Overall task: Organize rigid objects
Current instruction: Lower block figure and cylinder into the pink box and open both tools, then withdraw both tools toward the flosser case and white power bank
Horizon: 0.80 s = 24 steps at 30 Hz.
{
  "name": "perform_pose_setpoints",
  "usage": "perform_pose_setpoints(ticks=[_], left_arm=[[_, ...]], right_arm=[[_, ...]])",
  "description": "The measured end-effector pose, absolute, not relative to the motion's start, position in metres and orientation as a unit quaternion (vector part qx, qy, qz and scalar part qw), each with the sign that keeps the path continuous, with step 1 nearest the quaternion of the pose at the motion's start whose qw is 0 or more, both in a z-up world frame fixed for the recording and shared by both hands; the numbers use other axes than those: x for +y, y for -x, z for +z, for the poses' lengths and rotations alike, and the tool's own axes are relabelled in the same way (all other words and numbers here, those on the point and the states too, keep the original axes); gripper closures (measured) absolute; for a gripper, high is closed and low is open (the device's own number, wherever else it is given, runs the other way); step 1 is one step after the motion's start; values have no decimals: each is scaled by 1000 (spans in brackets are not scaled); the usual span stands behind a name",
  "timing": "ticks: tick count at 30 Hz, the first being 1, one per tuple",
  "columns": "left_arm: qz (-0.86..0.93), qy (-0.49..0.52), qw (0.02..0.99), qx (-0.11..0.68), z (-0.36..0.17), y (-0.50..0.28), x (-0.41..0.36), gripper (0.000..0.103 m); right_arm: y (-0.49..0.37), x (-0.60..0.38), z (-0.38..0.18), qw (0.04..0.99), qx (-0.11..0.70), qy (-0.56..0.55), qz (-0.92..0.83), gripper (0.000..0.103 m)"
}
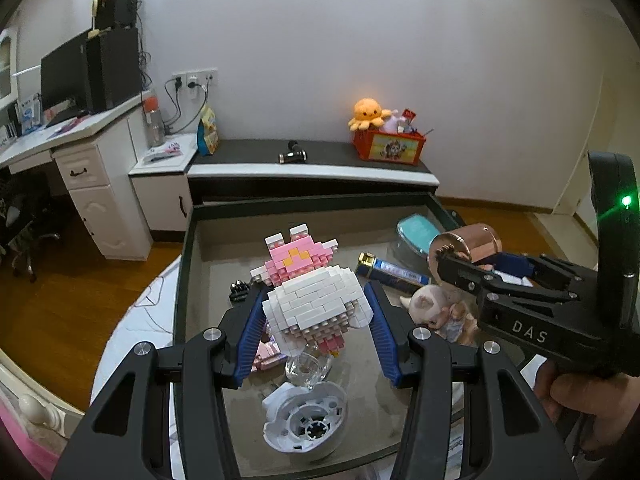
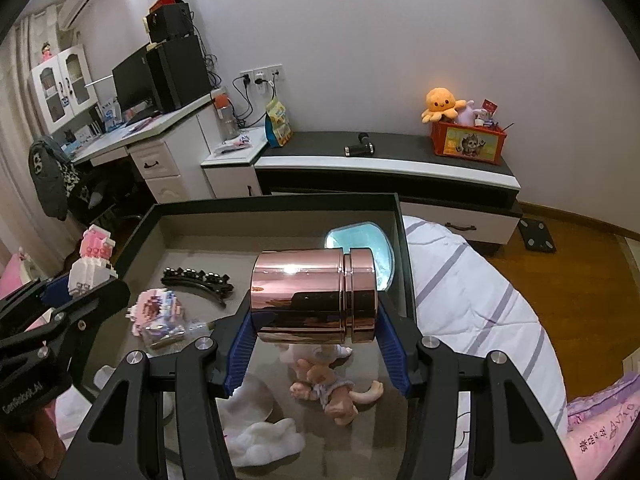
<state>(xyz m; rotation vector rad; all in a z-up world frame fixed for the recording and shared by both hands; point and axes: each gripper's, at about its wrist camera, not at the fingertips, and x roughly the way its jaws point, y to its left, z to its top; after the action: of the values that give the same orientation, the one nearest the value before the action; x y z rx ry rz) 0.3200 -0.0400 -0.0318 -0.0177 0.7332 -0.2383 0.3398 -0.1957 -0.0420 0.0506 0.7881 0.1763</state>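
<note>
Both grippers loaded over the dark tray (image 1: 188, 280): my left gripper (image 1: 316, 300) fingers pinch the brick figure (image 1: 316, 296), right gripper (image 2: 316, 320) fingers pinch the copper canister (image 2: 316, 292) sideways; its slick wall could slip, dropping onto the doll (image 2: 332, 384).

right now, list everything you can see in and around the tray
block figure: 1, white and pink, held above tray
metal canister: 1, rose-gold, held sideways above tray
tray: 1, dark rim, on bed
hair clip: 1, black, tray floor
small block figure: 1, pink, tray floor
doll: 1, pale, tray floor
teal-lidded box: 1, tray's far corner
octopus plush: 1, orange, on red crate, cabinet
left gripper: shut on block figure
right gripper: shut on metal canister
</note>
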Motion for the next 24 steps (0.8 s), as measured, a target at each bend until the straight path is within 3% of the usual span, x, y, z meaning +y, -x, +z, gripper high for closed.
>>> perform_pose_setpoints(ticks=[2, 3, 4, 6, 10, 24], left_arm=[[-114, 8, 925, 361, -34, -320, -39, 52], [-114, 8, 925, 362, -35, -319, -39, 46], [-113, 7, 926, 360, -34, -317, -39, 41], [-107, 8, 931, 350, -31, -311, -38, 17], [-100, 3, 939, 328, -20, -296, -36, 1], [-116, -12, 939, 323, -7, -206, -25, 0]], right_arm=[[-339, -196, -42, 921, 381, -21, 83, 38], [-339, -197, -42, 922, 379, -20, 83, 24], [-337, -196, -40, 923, 375, -20, 82, 19], [-334, -195, -37, 924, 373, -16, 78, 18], [-327, -198, -33, 926, 370, -21, 69, 14], [-256, -209, -20, 931, 354, -51, 77, 14]])
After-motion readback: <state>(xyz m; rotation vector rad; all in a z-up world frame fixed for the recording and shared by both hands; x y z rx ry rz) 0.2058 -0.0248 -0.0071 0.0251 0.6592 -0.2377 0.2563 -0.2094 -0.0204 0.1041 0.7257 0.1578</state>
